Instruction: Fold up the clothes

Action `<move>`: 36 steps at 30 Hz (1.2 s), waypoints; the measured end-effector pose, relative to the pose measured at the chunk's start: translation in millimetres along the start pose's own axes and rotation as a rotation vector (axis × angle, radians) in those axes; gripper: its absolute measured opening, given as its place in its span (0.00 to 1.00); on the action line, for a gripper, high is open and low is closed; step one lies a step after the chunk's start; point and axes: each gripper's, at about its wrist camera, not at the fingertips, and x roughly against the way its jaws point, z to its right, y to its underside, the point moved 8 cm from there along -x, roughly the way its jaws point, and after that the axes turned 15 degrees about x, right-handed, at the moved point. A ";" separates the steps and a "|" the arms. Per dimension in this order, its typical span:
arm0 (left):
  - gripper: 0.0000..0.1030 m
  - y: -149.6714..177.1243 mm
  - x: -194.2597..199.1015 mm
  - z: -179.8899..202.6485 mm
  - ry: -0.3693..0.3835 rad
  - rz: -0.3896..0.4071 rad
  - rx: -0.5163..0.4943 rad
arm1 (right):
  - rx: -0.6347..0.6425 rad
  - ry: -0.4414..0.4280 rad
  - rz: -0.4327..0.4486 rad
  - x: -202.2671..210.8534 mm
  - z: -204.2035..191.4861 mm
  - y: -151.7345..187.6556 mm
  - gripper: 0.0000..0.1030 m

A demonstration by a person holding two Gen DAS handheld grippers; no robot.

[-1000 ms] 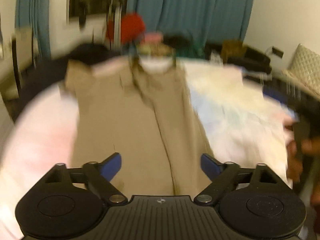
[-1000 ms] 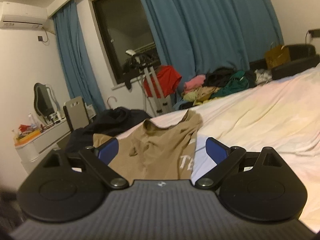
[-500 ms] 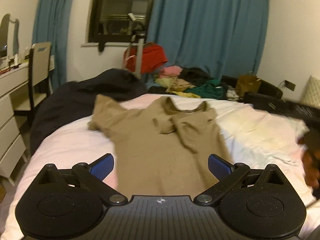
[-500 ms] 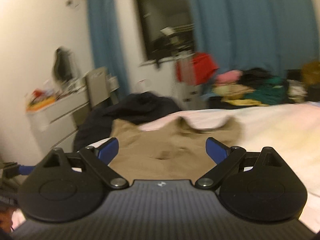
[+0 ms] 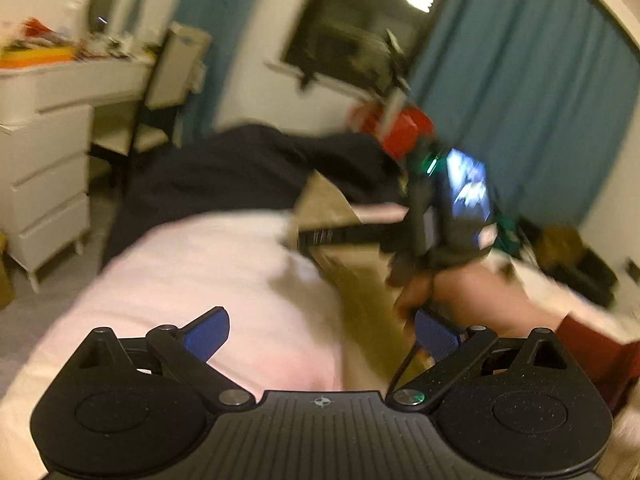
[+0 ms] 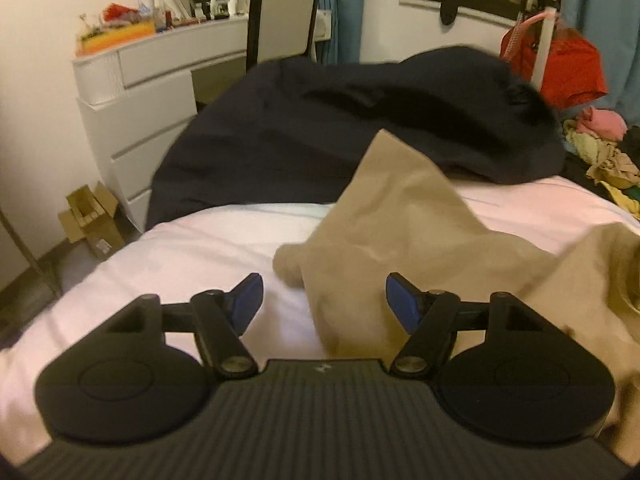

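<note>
No legible txt: tan shirt (image 6: 404,216).

You see a tan cotton-like T-shirt (image 6: 404,216), matt and softly creased, on a pale pink bed sheet (image 6: 200,248) of smooth cloth. Behind it lies a dark navy quilt (image 6: 360,120), matt and thick. Your right gripper (image 6: 322,300) has black plastic arms with a fine grainy finish, blue pads and shiny metal pivots. The white chest of drawers (image 6: 136,104) looks smooth. The brown cardboard box (image 6: 90,220) is dull paper.
</note>
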 end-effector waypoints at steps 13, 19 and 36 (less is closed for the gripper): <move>0.97 -8.8 -14.4 -25.7 -0.023 -0.015 0.176 | -0.083 0.160 0.119 58.4 56.0 -21.0 0.08; 0.98 -7.1 21.0 -3.6 0.036 0.025 0.158 | -0.248 0.364 0.231 150.9 151.5 8.3 0.07; 0.99 36.0 -12.0 36.5 0.060 -0.104 0.044 | -0.382 0.175 0.134 116.9 191.2 119.3 0.83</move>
